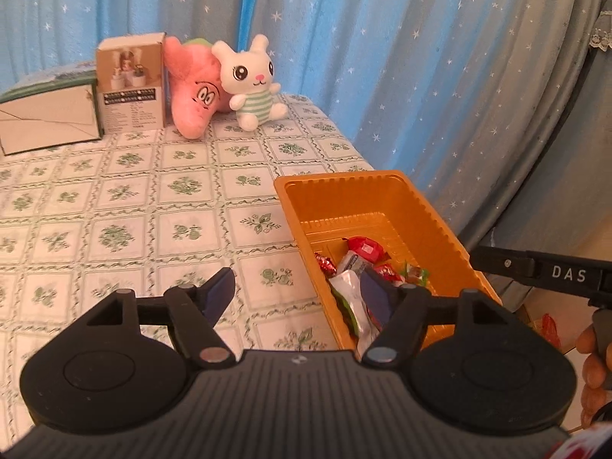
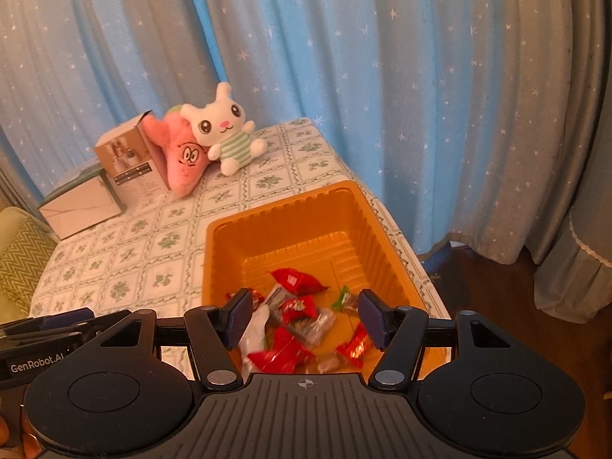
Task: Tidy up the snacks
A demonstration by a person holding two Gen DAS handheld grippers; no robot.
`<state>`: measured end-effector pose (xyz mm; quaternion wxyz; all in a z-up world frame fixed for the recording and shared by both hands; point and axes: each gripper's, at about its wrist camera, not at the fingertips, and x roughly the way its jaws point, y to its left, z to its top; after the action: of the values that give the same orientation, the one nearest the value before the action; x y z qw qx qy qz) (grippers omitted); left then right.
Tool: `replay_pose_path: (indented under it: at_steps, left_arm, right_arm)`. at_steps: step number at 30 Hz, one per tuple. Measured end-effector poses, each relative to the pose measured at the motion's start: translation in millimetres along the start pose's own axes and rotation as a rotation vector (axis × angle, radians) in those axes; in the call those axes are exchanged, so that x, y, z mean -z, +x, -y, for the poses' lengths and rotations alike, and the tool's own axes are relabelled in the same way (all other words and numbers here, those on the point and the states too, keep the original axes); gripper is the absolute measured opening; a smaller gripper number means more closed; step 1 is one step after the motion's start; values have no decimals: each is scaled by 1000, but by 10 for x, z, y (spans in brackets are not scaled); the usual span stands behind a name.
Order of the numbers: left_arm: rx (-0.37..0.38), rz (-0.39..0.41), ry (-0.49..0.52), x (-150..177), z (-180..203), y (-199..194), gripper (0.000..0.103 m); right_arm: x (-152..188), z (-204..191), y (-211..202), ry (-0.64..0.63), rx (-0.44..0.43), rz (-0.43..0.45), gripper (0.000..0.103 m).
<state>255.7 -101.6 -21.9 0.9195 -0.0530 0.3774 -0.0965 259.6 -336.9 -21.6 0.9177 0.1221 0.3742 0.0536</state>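
We see the orange ribbed plastic tray (image 2: 359,225) near the worktop's (image 1: 114,206) right edge, wrapped red, silver and green snacks (image 2: 294,317) piled at its near end. Left gripper (image 1: 298,290) spread wide, empty. Right gripper (image 2: 306,315) spread over the snacks, pinching nothing. Bare floral cloth left of tray; starry blue curtain (image 2: 420,95) behind.

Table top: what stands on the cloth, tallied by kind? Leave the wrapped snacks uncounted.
Plush toys: 2, a white bunny and a pink star
Cardboard boxes: 2, an upright box and a low box
Orange trays: 1, the tray holding snacks
Total: 5
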Motion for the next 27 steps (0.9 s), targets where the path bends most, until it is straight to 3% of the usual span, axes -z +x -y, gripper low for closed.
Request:
replay_pose_path:
  at_steps: [4, 14, 27]
  left_arm:
    - [-42, 9, 7, 128, 43, -246, 69]
    - [-49, 27, 8, 532, 106, -818, 70]
    - [-75, 44, -6, 934, 102, -1370, 70]
  right_arm:
    - [120, -78, -247, 2, -1, 12, 61]
    - [506, -331, -826, -7, -21, 37, 61]
    - [1019, -608, -1294, -120, -36, 66, 61]
